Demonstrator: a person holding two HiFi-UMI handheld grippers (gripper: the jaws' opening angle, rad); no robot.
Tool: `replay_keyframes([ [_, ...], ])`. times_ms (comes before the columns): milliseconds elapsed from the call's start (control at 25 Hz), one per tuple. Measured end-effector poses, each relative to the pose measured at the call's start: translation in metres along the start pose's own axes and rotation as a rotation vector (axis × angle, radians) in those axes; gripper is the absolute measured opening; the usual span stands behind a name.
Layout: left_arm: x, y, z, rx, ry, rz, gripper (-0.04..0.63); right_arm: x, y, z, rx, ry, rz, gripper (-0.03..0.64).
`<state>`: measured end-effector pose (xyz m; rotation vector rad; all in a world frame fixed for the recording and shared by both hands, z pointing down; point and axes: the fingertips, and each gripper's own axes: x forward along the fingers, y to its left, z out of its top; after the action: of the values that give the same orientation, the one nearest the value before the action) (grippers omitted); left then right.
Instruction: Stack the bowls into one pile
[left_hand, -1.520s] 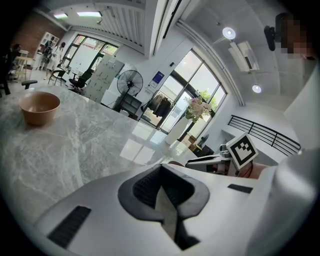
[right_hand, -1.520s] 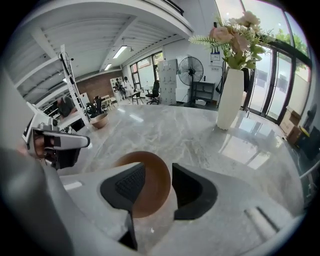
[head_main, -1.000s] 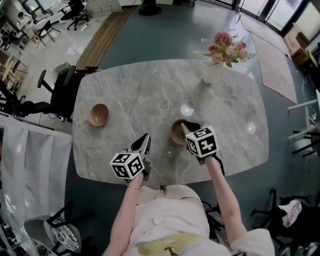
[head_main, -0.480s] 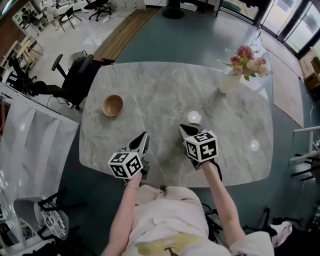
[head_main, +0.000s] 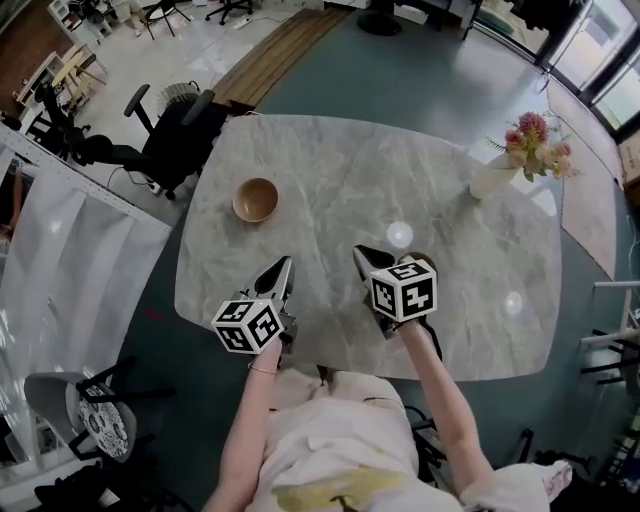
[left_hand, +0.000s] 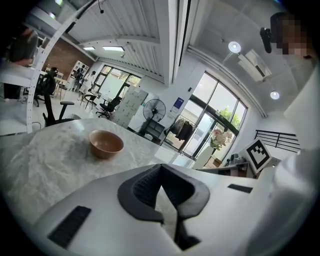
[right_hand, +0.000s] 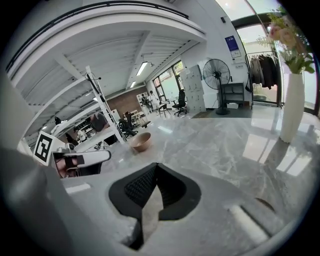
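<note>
From the head view we see one wooden bowl (head_main: 257, 199) at the table (head_main: 330, 165)'s left side and a second bowl (head_main: 427, 262) peeking out beside the right claw (head_main: 358, 252). Left gripper view — left claw (left_hand: 161, 166) closed, empty. Right gripper view — closed on nothing; we'd open it wide before taking a rim.

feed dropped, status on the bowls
Left hand-held gripper, right hand-held gripper: shut, empty. Far bowl apart; near bowl by right hand-held gripper. Unstacked, nothing between bowls.
</note>
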<state>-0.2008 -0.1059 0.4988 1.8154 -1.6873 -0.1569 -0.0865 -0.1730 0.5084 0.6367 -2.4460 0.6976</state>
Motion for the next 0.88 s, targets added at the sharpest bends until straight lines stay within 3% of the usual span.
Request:
replay_keyframes([
  [880, -0.013, 0.131, 0.051, -0.042, 0.002, 0.054, 0.000, 0.150, 0.057, 0.069, 0.121, -0.083, 0.043, 0.021],
])
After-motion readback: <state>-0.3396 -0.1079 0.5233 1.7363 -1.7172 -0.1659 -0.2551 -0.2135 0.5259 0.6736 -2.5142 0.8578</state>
